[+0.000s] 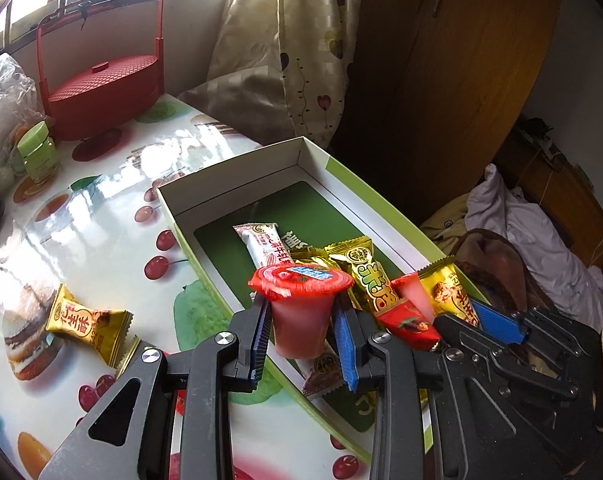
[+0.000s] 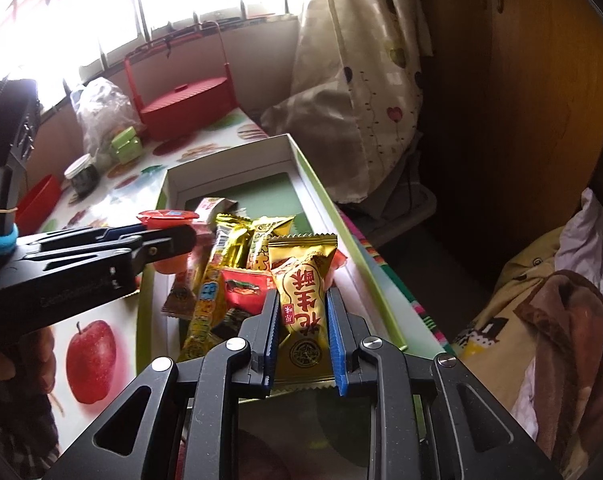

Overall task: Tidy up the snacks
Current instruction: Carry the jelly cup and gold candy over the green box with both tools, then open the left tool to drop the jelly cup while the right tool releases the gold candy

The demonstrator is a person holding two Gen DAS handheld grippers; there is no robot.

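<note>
The left gripper [image 1: 301, 320] clamps a jelly cup [image 1: 301, 304] upright over the box [image 1: 341, 172], keeping its lid level. The right gripper [image 2: 303, 340] pinches a gold candy packet [image 2: 303, 292] above the box's near end, apparently for dropping among the snacks already inside.

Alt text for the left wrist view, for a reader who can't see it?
The left tool grips a red-lidded pink jelly cup over an open white-and-green cardboard box holding wrapped snacks. One gold-wrapped peanut candy lies outside it on the fruit-print tablecloth.
</note>
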